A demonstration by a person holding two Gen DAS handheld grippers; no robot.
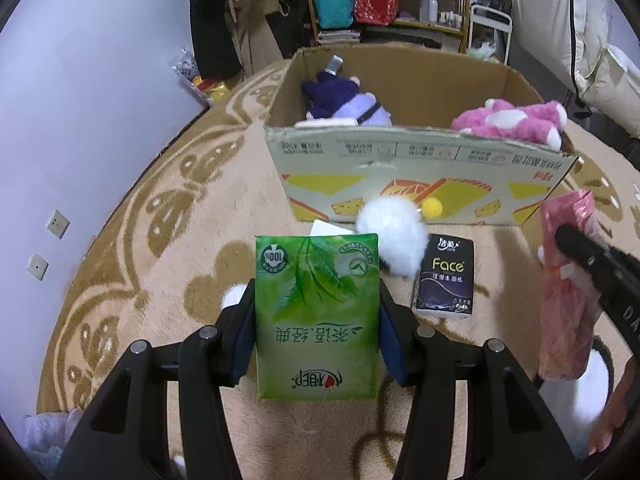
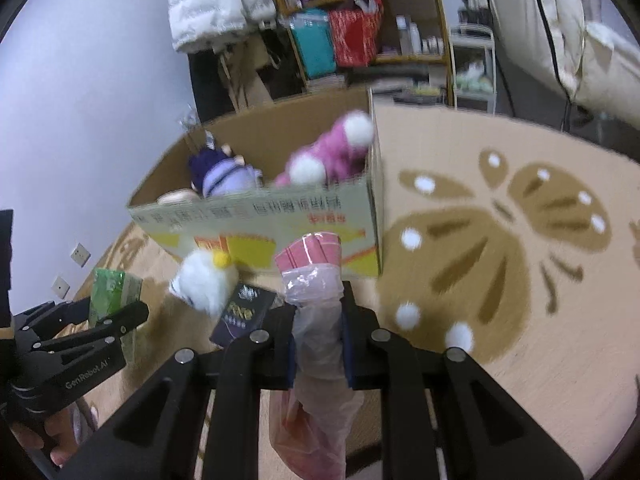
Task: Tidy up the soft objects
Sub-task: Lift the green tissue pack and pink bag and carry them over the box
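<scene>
Both hands are in the carrying step: the left gripper (image 1: 318, 320) clamps the green tissue pack (image 1: 318, 312), and the right gripper (image 2: 320, 344) is closed tight on the pink bagged pack (image 2: 316, 280). Both packs hang just in front of the cardboard box (image 1: 420, 184) (its near wall is between them and the inside). The next move, I think, needs lifting over this wall before releasing. Inside the box lie a purple plush doll (image 1: 340, 100) and a pink plush toy (image 1: 516, 120).
</scene>
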